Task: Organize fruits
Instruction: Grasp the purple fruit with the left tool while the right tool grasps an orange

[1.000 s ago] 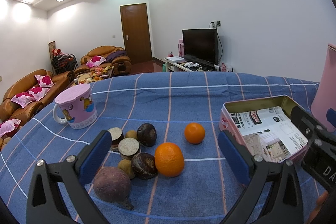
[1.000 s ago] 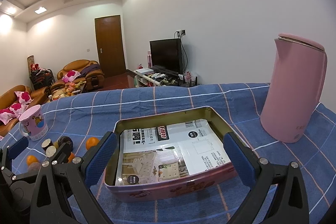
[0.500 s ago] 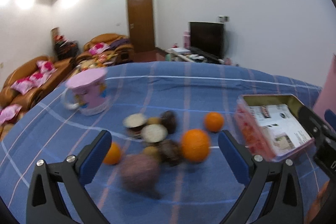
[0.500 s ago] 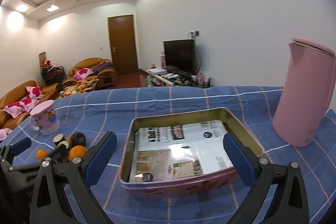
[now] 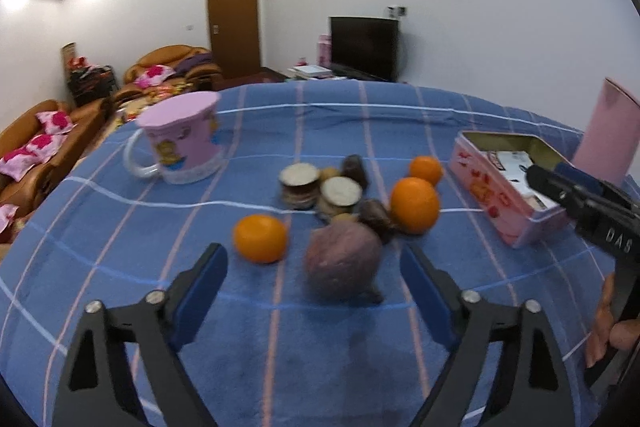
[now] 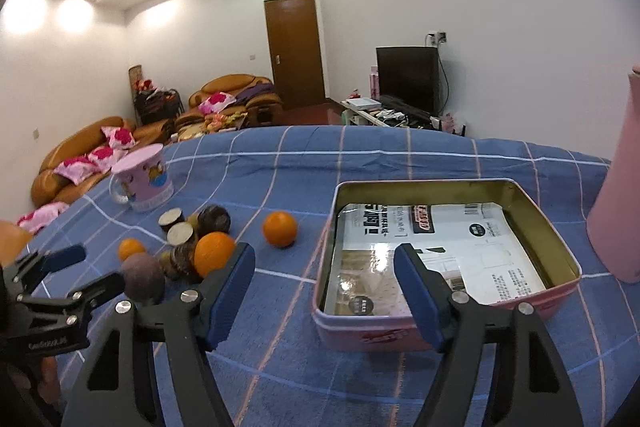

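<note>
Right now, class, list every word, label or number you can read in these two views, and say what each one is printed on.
"DAS" – white letters on the black body of the right gripper, cut off at the frame edge.
Print on the paper lining the tin: too small to read.
Red print on the tin's front: blurred.
White lettering on the left gripper's body: unreadable.

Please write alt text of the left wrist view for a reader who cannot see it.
Open left tongs hover over a blue checked cloth, just before a round purple fruit. Behind it lie three oranges and dark fruits; a pink mug stands left, an open tin right.
</note>
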### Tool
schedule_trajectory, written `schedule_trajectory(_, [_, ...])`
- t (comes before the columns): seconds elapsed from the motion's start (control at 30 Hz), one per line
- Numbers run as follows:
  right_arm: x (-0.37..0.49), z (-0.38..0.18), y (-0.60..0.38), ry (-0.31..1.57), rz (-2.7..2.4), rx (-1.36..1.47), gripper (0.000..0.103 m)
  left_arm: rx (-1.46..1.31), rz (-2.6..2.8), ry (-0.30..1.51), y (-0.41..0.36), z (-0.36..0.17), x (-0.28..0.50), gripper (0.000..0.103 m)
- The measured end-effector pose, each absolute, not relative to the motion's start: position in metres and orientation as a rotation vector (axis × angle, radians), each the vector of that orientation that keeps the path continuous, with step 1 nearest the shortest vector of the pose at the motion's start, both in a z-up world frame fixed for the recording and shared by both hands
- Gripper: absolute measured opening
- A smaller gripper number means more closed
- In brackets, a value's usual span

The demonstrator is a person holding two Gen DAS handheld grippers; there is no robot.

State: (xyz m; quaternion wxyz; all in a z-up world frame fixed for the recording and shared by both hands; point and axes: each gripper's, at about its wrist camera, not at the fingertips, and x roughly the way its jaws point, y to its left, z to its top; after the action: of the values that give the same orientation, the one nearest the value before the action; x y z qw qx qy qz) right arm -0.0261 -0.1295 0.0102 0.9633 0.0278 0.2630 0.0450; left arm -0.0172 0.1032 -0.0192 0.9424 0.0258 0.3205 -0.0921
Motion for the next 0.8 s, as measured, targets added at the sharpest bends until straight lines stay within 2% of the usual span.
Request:
schedule_trajectory(0.1, [-0.025, 0.009, -0.128, 0.538, 0.108, 0.06, 0.073, 0.08, -0.219, 0.691, 0.089, -0.024, -0.005, 0.083])
schedule_trajectory(0.17, [-0.024, 0.008, -0.129, 0.548, 0.115, 0.069, 0.073, 0.08, -0.221, 0.737, 0.084, -0.029, 0.005, 0.075])
schedule_trajectory(0.27, [-0.021, 0.006, -0.13, 0.569, 0.13, 0.083, 0.074, 0.034, -0.221, 0.81, 0.086, -0.038, 0.018, 0.055])
schedule_trajectory(0.3, [-0.02, 0.005, -0.13, 0.573, 0.135, 0.085, 0.074, 0.01, -0.226, 0.84, 0.088, -0.042, 0.023, 0.053])
schedule_trajectory(0.53, [-0.017, 0.003, -0.119, 0.587, 0.185, 0.076, 0.074, -0.072, -0.229, 0.824, 0.099, -0.045, 0.019, 0.051])
schedule_trajectory(0.77, [0.0, 0.0, -0.093, 0.624, 0.25, 0.108, 0.073, -0.079, -0.099, 0.612, 0.117, -0.02, -0.003, 0.051])
schedule_trajectory(0.8, [0.005, -0.001, -0.088, 0.641, 0.263, 0.118, 0.067, -0.08, -0.074, 0.593, 0.119, -0.018, -0.005, 0.051])
